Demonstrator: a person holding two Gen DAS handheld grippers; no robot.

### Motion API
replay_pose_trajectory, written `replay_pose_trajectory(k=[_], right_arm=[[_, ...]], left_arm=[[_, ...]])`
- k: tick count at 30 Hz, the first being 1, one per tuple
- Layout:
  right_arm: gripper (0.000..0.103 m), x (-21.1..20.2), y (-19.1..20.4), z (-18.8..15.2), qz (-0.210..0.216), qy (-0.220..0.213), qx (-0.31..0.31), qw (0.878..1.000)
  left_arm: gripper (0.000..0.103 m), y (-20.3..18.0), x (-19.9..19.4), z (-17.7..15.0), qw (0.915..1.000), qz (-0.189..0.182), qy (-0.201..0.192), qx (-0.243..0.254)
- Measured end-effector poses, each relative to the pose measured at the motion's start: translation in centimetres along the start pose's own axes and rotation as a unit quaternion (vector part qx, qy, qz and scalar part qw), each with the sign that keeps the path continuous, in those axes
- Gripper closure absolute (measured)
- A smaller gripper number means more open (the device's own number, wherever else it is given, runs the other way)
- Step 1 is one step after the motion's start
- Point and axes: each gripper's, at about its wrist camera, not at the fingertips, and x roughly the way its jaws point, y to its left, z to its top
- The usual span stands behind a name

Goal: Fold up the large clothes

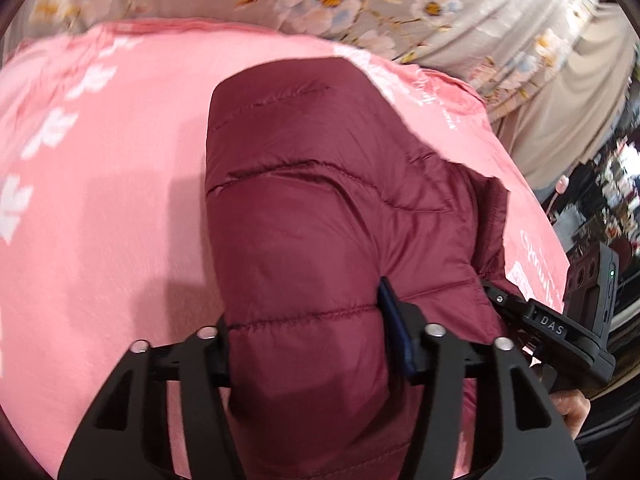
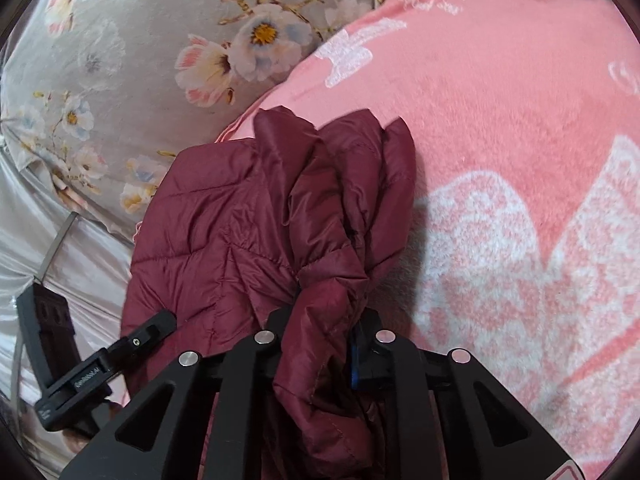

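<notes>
A maroon quilted puffer jacket (image 1: 320,200) lies on a pink blanket (image 1: 100,200). In the left wrist view my left gripper (image 1: 306,332) is shut on a thick padded part of the jacket, which fills the gap between its fingers. In the right wrist view my right gripper (image 2: 322,332) is shut on a bunched, crumpled fold of the jacket (image 2: 224,220), lifted slightly off the blanket (image 2: 500,120). Both grippers hold the near side of the jacket, close to each other. The jacket's far end rests flat on the blanket.
Beyond the pink blanket lies a grey floral bedsheet (image 1: 360,0) (image 2: 120,60). A dark cluttered area (image 1: 608,200) shows past the bed's edge on the right. A hand (image 1: 572,404) grips the right tool's handle. A pale satin cloth (image 2: 32,240) drapes at the left.
</notes>
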Motion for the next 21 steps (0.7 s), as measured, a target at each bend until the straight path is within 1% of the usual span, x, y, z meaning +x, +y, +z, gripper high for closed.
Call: replay_pose_trajectory(k=[2,3,11,17,21], right_arm=[[0.087,-1.1,1.0,-0.1,-0.007,-0.014,-0.014,1.000],[0.088,-1.7,1.4,-0.2,-0.009,-0.021,-0.019,1.000],[0.088,-7.1,3.3,-0.4,-0.018,-0.089,-0.040,0.995],[0.088,-12.0,4.7,-0.2,-0.013,-0.147,-0.052,0.988],[0.088,-16.1,6.5,0.2,-0.010,-0.200,-0.071,0.977]], left_arm=[[0.060,-0.7,-1.2,0.0,0.9998,-0.004,-0.011,0.014],[0.062,-1.1,-1.7,0.1,0.9996,-0.006,-0.016,0.021],[0.064,-5.3,-5.6,0.9,0.9945,-0.023,-0.064,0.080],[0.065,-8.1,-9.0,1.5,0.9865,-0.047,-0.105,0.117],[0.065,-9.9,-11.6,2.0,0.9780,-0.065,-0.140,0.140]])
